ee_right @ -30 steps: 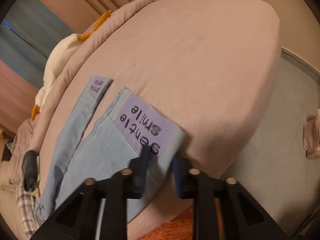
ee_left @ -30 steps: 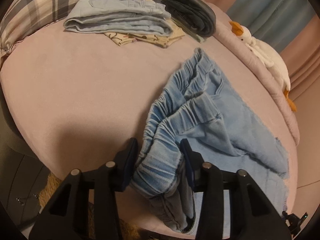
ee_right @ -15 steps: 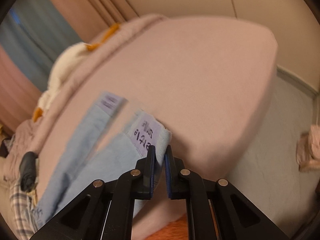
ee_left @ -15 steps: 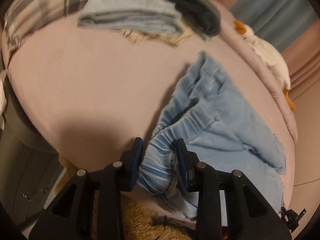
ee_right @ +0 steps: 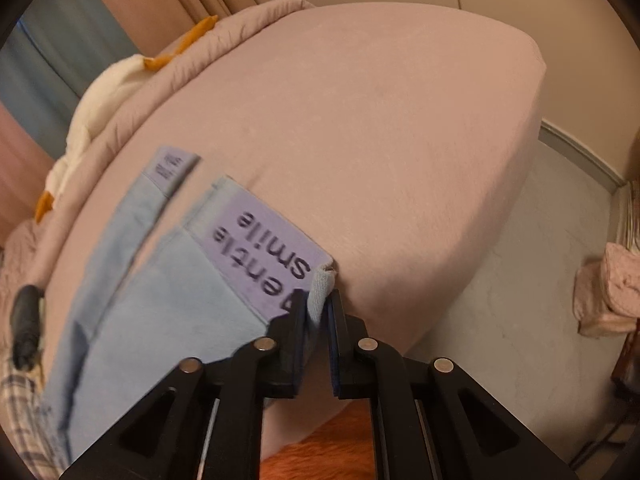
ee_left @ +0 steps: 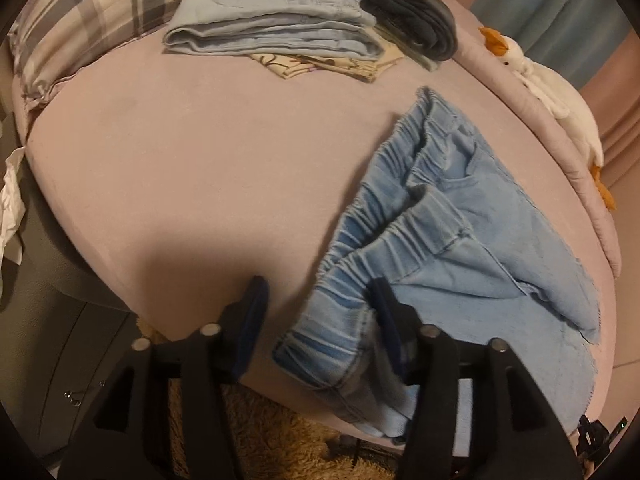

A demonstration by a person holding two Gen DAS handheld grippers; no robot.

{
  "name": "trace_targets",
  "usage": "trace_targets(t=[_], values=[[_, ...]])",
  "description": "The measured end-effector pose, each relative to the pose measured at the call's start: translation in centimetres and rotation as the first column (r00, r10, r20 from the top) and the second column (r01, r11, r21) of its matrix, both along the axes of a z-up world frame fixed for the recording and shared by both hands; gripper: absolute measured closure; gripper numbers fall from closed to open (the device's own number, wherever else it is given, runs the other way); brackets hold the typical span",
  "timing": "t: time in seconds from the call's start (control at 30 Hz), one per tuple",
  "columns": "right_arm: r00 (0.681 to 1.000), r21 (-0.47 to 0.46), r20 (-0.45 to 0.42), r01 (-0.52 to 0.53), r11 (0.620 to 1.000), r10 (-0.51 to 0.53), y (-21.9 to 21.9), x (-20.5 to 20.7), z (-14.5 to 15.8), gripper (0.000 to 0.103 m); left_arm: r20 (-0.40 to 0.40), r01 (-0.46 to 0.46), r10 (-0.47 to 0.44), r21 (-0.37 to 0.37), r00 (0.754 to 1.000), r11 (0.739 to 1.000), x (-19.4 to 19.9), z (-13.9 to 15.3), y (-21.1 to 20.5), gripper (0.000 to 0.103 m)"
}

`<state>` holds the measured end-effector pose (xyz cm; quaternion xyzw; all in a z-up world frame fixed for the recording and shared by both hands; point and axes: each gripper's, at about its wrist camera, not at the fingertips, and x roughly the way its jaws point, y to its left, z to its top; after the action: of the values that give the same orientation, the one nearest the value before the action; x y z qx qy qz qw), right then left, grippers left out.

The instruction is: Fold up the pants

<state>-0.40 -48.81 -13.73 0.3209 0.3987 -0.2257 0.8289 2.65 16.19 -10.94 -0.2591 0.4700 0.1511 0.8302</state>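
Pinching the pants (ee_right: 160,312) hem, the right gripper (ee_right: 318,308) should lift evenly; the left gripper (ee_left: 320,304), wide open, must reclose on the waistband (ee_left: 360,248).

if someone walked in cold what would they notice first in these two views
First, the light blue pants spread on the pink bed, elastic waistband bunched near the open left tongs. Next, the purple cuff patch printed "gentle smile", its corner pinched in the right tongs. Beyond them, a stack of folded clothes and a white plush goose lie at the bed's far edge.
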Motion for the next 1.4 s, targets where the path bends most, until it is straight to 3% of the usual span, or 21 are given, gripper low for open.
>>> trace_targets(t=[0.27,0.53,1.4], values=[[1.0,-0.017,-0.011,-0.021,1.0,0.021,-0.2,0.6,0.0,0.096,0.002,-0.003,0.003,0.083,1.0,0.997,0.4,-0.7,-0.7,0.036],[0.999,-0.075,-0.054,-0.007,0.997,0.003,0.8,1.1,0.3,0.096,0.011,-0.002,0.001,0.064,1.0,0.998,0.6,-0.8,-0.4,0.036],[0.996,-0.138,-0.089,0.005,0.99,-0.017,1.1,1.6,0.5,0.095,0.0,0.012,-0.012,0.098,1.0,0.995,0.7,-0.8,-0.9,0.033]])
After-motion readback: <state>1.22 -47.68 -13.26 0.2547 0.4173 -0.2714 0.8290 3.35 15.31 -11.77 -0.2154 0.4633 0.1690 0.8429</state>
